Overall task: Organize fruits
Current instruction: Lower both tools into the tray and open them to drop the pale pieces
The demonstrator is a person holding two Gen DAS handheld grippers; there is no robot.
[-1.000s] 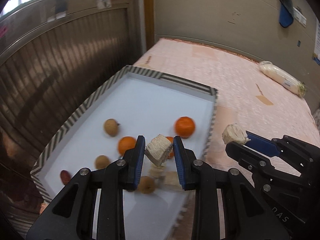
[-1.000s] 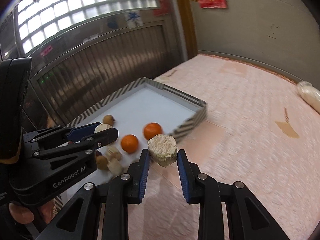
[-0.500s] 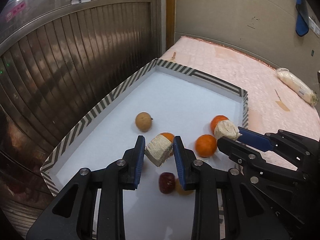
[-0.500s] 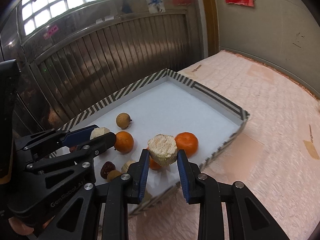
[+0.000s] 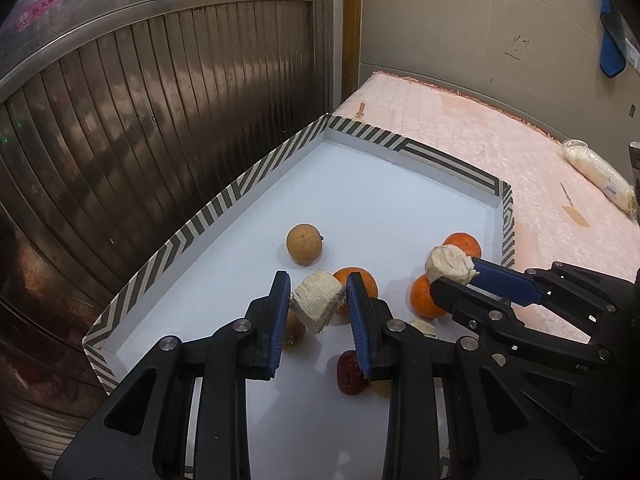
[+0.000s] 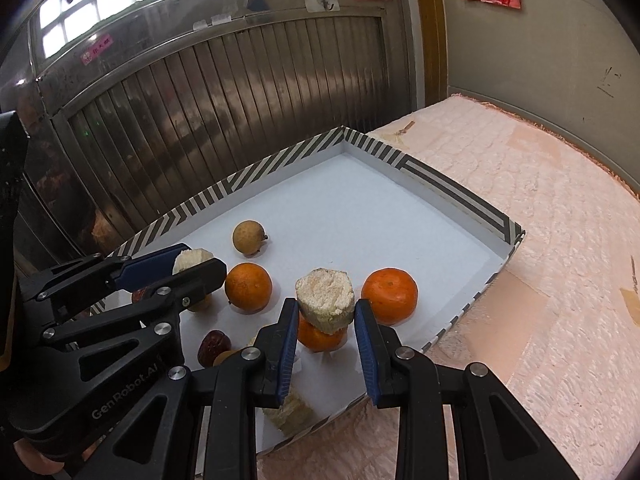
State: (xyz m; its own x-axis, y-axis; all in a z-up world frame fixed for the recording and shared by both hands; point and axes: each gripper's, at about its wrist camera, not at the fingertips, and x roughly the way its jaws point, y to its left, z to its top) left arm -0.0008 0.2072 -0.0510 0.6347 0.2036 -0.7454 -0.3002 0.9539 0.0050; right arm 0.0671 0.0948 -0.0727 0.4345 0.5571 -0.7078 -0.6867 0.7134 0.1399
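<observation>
The left claw point(image 5: 318, 306) pinches a pale fibrous chunk point(image 5: 318, 305) between its blue pads, held tilted above the white floor of the tray point(image 5: 256, 174); the right claw point(image 6: 326, 310) pinches a second pale chunk point(image 6: 325, 299), rounder, with a crumbly top. Both claws point downward over the near part of the tray, side by side, the right one entering the left view from the right edge point(image 5: 460, 270), the left one crossing the right view from the left point(image 6: 192, 266).

Much is hidden. A red fruit point(image 5: 350, 372) sits partly behind the left claw's right finger; a tan fruit just beside it is mostly covered, as is another behind the left finger. One orange point(image 5: 356, 280) is half masked by the held chunk; a second point(image 5: 426, 298) is cut by the right claw; a third point(image 5: 460, 244) shows only its top there, yet lies in full view in the right camera point(image 6: 390, 296). A brown round fruit point(image 5: 305, 245) lies clear, apart from the rest. Under the right claw a pale piece point(image 6: 290, 410) lies at the tray's near wall, mostly hidden.

The tray, with striped rim, rests on a pink bed cover point(image 6: 560, 240); a wrapped white bundle point(image 5: 598, 178) lies far off at the edge, its kind unclear. Of the person, only a bit of a finger point(image 6: 36, 456) shows at the lower left.
</observation>
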